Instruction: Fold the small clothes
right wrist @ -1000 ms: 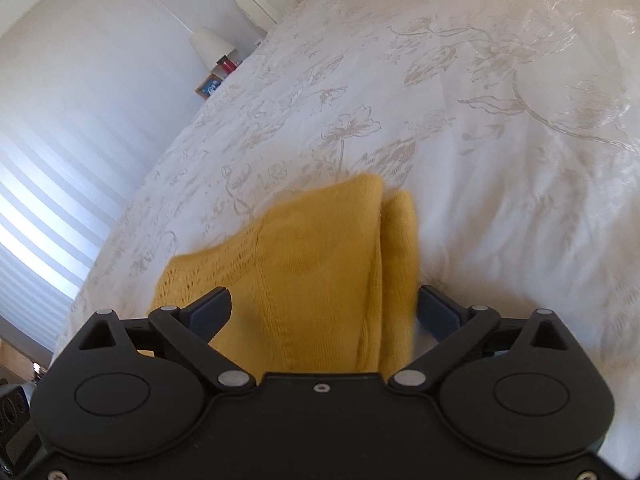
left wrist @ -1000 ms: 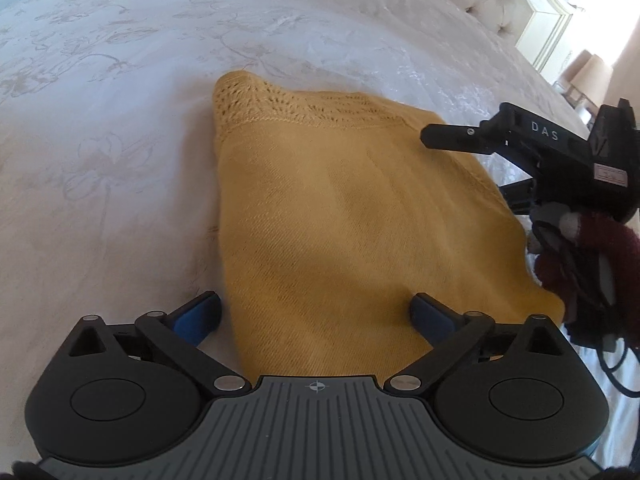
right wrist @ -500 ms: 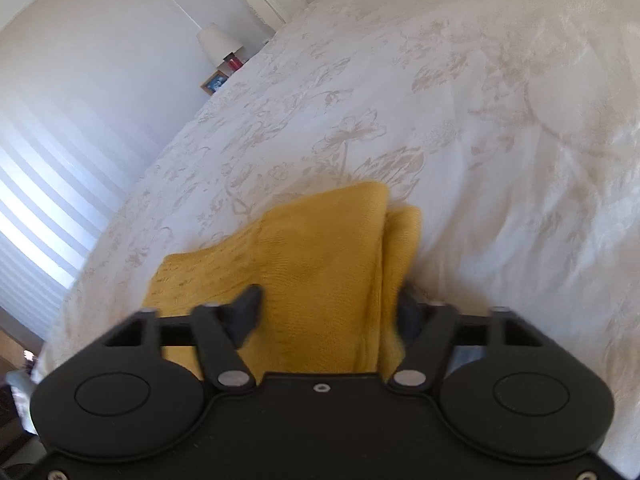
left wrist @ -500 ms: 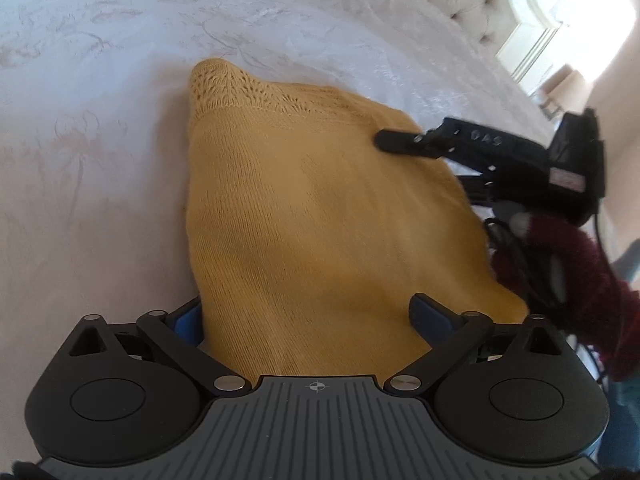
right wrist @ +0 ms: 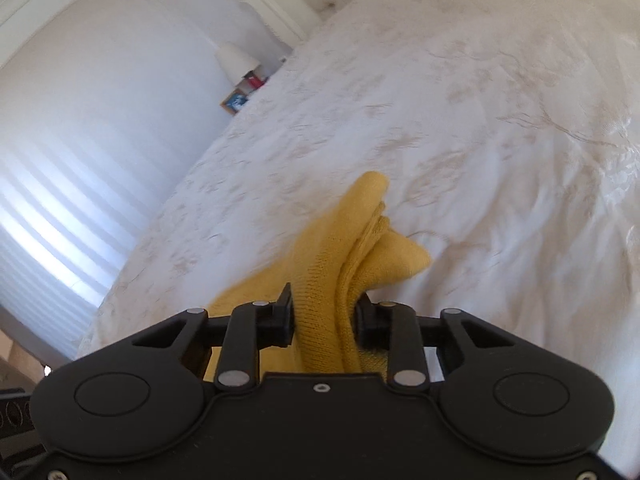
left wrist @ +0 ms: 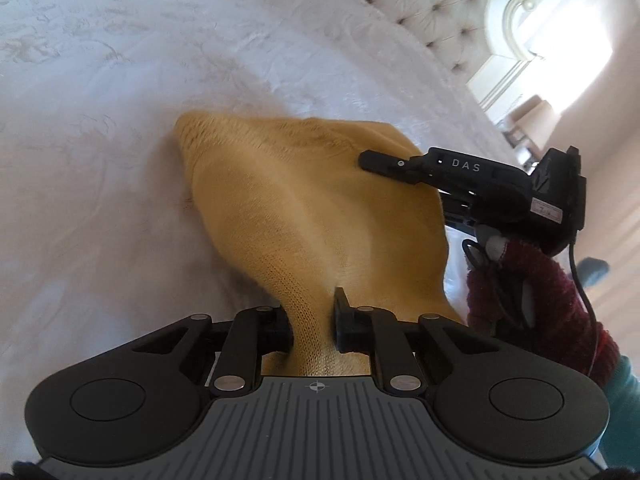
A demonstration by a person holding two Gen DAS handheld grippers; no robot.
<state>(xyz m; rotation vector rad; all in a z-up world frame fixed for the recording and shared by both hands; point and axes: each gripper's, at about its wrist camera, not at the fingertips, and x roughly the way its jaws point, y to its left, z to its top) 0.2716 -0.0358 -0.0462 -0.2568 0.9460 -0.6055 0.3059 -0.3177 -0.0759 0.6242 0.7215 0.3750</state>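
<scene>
Bedspread (left wrist: 120, 80), white quilted fabric with a faint tonal floral pattern, fills everything ahead of and below both grippers; a tufted cream headboard (left wrist: 440, 12) sits beyond it, far past the fingertips. Mustard-yellow knit garment (left wrist: 312, 208), soft stockinette with an openwork band at the far hem, lay flat on the bed a second ago with both sets of jaws wide open around its near edge; now it is bunched and tented, near edge pulled up off the bedspread toward both grippers, far hem still resting on the bed ahead of them. Left gripper (left wrist: 312, 322): jaws closing and almost fully together, pads pinching a narrow gathered ridge of knit between them. Right gripper (right wrist: 326, 318): jaws closing too but stopped wider, clamped on a thicker stack of several layers of the same garment; in the left view it (left wrist: 400, 164) sits to the right and further ahead, over the garment's far right side. Read: grasp phase looks complete on both corners and the lift has begun, so the fold-over toward the far hem is probably next. Knit is limp and stretchy, drapes in soft ridges, so layers in the right grip could slip unevenly. A dark red fuzzy glove (left wrist: 532, 292) holds the right gripper.
</scene>
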